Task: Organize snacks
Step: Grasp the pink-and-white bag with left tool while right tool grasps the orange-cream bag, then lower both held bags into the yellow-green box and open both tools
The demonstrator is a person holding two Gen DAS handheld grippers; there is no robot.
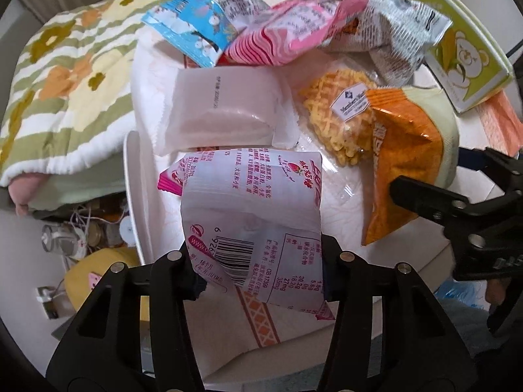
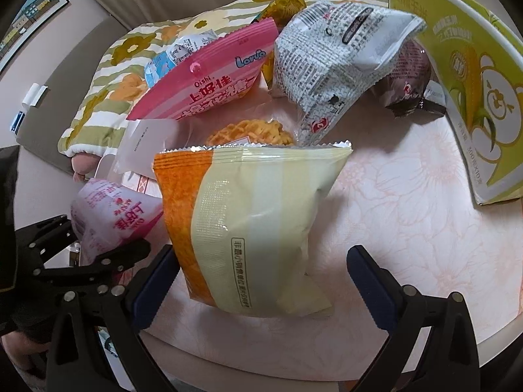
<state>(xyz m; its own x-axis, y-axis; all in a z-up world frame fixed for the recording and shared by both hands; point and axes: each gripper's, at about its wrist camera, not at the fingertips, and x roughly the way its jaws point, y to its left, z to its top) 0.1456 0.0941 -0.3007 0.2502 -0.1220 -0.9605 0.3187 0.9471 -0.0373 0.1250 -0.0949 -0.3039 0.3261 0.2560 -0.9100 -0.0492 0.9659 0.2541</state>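
Pale pink-and-white snack pouch printed with red text and a barcode (image 1: 251, 228), pinched at its near end between the black fingers of the left gripper (image 1: 261, 271), jaws narrow and pressed on both sides of the wrapper, pouch tipped away over the white tray rim (image 1: 130, 176) near the left edge of the table. Also seen from the right wrist view at lower left, same pouch (image 2: 111, 215) clamped in the left gripper. Just beyond it, frosted white pillow pack (image 1: 222, 107) lying flat. To the right, clear-wrapped yellow waffle snack (image 1: 340, 117), then orange-and-cream crinkled chip bag (image 2: 255, 225) standing tilted on the pink floral tablecloth (image 2: 408, 202). Right gripper (image 2: 258, 281) with jaws wide, blue-padded fingers (image 2: 153, 281) either side of the chip bag's lower end, left pad seemingly at the bag's edge, right pad clearly apart; no squeeze visible. Farther off, bright pink striped bag (image 2: 209, 81), blue cartoon packet (image 1: 193, 29), grey-white newsprint-patterned bag (image 2: 330, 55), yellow foil packet (image 2: 284, 3), dark maroon wrapped item (image 2: 405, 81). At far right, green corn-printed carton (image 2: 474, 91) standing upright. Behind the table on the left, green, orange and white floral quilt (image 1: 55, 75).
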